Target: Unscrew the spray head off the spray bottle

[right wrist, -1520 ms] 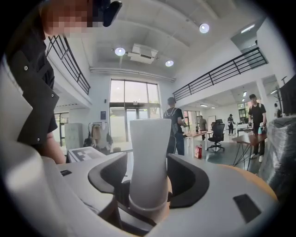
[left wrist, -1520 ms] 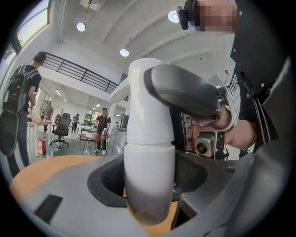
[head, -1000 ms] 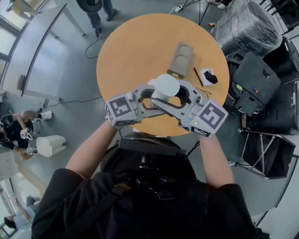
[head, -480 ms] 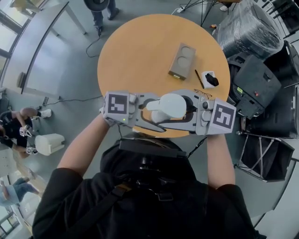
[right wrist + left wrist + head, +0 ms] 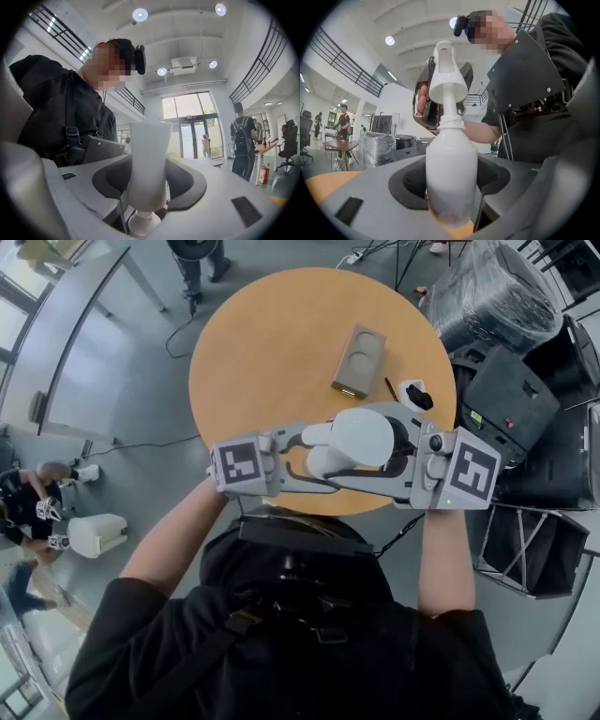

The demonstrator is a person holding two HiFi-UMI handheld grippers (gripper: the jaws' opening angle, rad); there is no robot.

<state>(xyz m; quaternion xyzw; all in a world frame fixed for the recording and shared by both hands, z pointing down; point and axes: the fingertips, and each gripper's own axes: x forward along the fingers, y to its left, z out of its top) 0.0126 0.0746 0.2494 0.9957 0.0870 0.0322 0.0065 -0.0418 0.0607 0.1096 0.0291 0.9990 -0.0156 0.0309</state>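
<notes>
The pair of grippers is swinging round in front of the person's chest: a second ago they were meeting in a shallow V, and now they are lying almost in one line, with the right gripper point(image 5: 147, 187) carried further out to the right and the spray bottle point(image 5: 361, 437) shifted that way with it.

The bottle is being held up in the air over the near edge of the round worktop point(image 5: 272, 343), not resting on it. The left gripper point(image 5: 450, 197) is standing with its jaws wide and clamped on the fat white body of the bottle. The right gripper's jaws are set narrower and are pressing on the spray head point(image 5: 446, 70), just above the neck.

From the left gripper view the white collar point(image 5: 451, 123) is still sitting down tight on the neck, so I'd say the head is not loose yet. The turn looks like one twist in the unscrewing, and more of them are probably needed.

Further back on the worktop a tan box point(image 5: 359, 362) is lying untouched.
</notes>
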